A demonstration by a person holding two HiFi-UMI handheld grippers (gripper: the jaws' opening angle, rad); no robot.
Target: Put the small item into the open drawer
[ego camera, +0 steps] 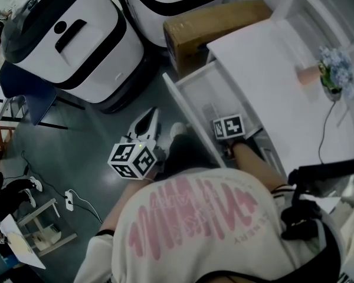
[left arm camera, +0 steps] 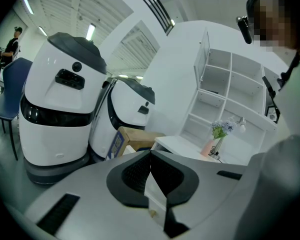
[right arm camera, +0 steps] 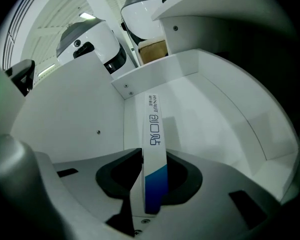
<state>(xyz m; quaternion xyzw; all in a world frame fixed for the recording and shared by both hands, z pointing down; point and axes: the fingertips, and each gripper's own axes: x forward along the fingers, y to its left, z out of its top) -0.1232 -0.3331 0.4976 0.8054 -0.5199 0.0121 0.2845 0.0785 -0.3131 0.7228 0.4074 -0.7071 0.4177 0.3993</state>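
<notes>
The right gripper (right arm camera: 149, 160) has its fingers closed narrowly on a slim white box (right arm camera: 152, 129), which stands between them and sticks out past the tips into the open drawer (ego camera: 189, 106). The box's near end carries a blue band. Its face bears small print that seems to read "HYNAUT", with larger Chinese characters below it. Its far end lies over the drawer's white floor, close to the front corner; whether it touches the floor cannot be told. The left gripper (ego camera: 150, 118) has its fingers pressed together with nothing between them. The right hand reaches from the person's body and tips its gripper steeply down inside the drawer, marker cube uppermost. The left hand holds its gripper outside the drawer, off its left side above the grey floor. It is close to level and aimed toward two large white machines (ego camera: 71, 37) beyond the drawer. A cardboard box (ego camera: 215, 22) sits on the floor behind the drawer, its blue label too small to read. The drawer is pulled out from under a white desk (ego camera: 265, 58).
</notes>
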